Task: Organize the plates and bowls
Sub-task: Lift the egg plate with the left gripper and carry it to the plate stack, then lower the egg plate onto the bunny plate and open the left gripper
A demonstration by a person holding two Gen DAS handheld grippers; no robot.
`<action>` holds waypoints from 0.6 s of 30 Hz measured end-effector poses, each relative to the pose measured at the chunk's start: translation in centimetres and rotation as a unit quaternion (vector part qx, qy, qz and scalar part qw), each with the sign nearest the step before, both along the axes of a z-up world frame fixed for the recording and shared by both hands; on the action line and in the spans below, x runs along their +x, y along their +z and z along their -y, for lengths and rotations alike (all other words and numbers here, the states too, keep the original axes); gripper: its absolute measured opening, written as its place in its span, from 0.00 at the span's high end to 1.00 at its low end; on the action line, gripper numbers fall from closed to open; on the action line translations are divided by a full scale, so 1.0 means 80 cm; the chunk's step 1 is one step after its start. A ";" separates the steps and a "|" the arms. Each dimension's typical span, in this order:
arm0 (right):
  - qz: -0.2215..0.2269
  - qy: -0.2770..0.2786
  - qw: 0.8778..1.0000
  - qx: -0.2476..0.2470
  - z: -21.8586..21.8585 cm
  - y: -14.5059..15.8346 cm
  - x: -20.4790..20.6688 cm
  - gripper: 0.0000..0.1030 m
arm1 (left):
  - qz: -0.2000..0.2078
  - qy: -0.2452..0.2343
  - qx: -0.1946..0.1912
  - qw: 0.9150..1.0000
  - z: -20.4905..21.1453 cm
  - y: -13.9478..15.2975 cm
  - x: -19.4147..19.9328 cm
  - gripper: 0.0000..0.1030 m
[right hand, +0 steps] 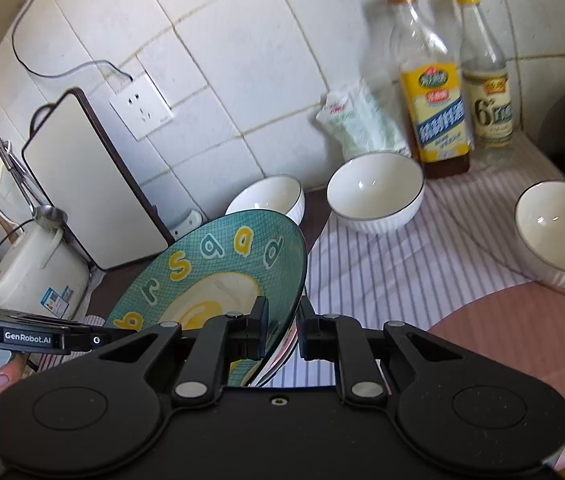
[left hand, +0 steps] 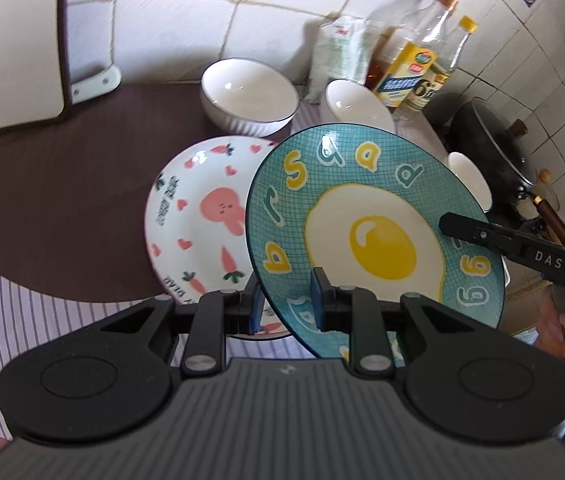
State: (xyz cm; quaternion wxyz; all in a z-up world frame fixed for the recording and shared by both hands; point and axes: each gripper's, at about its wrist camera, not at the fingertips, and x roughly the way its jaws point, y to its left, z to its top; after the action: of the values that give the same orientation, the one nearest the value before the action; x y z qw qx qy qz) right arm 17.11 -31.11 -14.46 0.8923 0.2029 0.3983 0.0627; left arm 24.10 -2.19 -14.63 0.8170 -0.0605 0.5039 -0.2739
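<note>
Both grippers are clamped on the teal egg plate (left hand: pixel 362 216): your left gripper (left hand: pixel 286 308) pinches its near rim with the jaws almost closed, and your right gripper (right hand: pixel 282 332) grips the opposite edge the same way, so the plate hangs tilted between them, clear of the counter. Past your left fingers and partly under the teal plate's left edge lies the rabbit plate (left hand: pixel 198 220), flat on the brown mat (left hand: pixel 50 200). Beyond it sits a ribbed white bowl (left hand: pixel 248 96), with a second white bowl (left hand: pixel 352 104) just to its right, both close to the teal plate's far rim. From your right gripper, a third bowl (right hand: pixel 558 232) stands far to the right on the striped cloth (right hand: pixel 382 264), which is bare ahead of those fingers. Two bottles (right hand: pixel 434 92) and a packet (right hand: pixel 362 124) line the tiled wall (right hand: pixel 242 60) ahead.
</note>
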 end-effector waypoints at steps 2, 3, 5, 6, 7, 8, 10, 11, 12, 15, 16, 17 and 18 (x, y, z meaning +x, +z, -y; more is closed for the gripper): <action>-0.006 0.003 1.000 0.004 -0.006 -0.010 0.007 0.81 | -0.005 0.005 0.002 1.000 -0.010 -0.008 0.006 0.79; -0.010 0.003 1.000 0.009 -0.010 -0.016 0.010 0.81 | -0.014 0.009 0.005 1.000 -0.016 -0.014 0.010 0.79; -0.018 0.006 1.000 0.015 -0.021 -0.028 0.020 0.81 | -0.027 0.017 0.008 0.999 -0.028 -0.026 0.017 0.79; -0.021 0.009 1.000 0.013 -0.028 -0.033 0.024 0.81 | -0.033 0.020 0.009 0.999 -0.034 -0.031 0.021 0.79; -0.024 0.010 1.000 0.015 -0.033 -0.039 0.029 0.81 | -0.036 0.023 0.011 0.999 -0.039 -0.036 0.025 0.79; -0.027 0.010 0.999 0.021 -0.036 -0.046 0.034 0.81 | -0.038 0.026 0.013 0.999 -0.043 -0.041 0.029 0.79; -0.039 0.010 0.999 0.034 -0.042 -0.058 0.044 0.81 | -0.043 0.027 0.018 0.999 -0.051 -0.050 0.036 0.79; -0.047 0.008 0.998 0.043 -0.044 -0.064 0.049 0.81 | -0.051 0.030 0.016 0.998 -0.055 -0.055 0.040 0.79; -0.052 0.007 0.998 0.046 -0.046 -0.068 0.053 0.81 | -0.059 0.031 0.015 0.998 -0.058 -0.060 0.044 0.79; -0.062 0.007 0.997 0.038 -0.055 -0.077 0.065 0.81 | -0.067 0.029 0.019 0.997 -0.062 -0.067 0.055 0.79; -0.066 0.008 0.997 0.037 -0.057 -0.080 0.068 0.81 | -0.066 0.029 0.021 0.997 -0.062 -0.069 0.058 0.79; -0.069 0.008 0.997 0.036 -0.058 -0.082 0.072 0.81 | -0.065 0.027 0.023 0.997 -0.062 -0.070 0.061 0.79; -0.072 0.007 0.997 0.033 -0.059 -0.085 0.074 0.82 | -0.063 0.025 0.025 0.997 -0.061 -0.071 0.064 0.79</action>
State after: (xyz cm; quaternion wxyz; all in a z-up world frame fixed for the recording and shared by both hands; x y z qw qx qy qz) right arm 23.05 -26.37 -21.23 0.8536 0.2333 0.4609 0.0668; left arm 29.18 2.69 -20.29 0.7916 -0.0699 0.5593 -0.2361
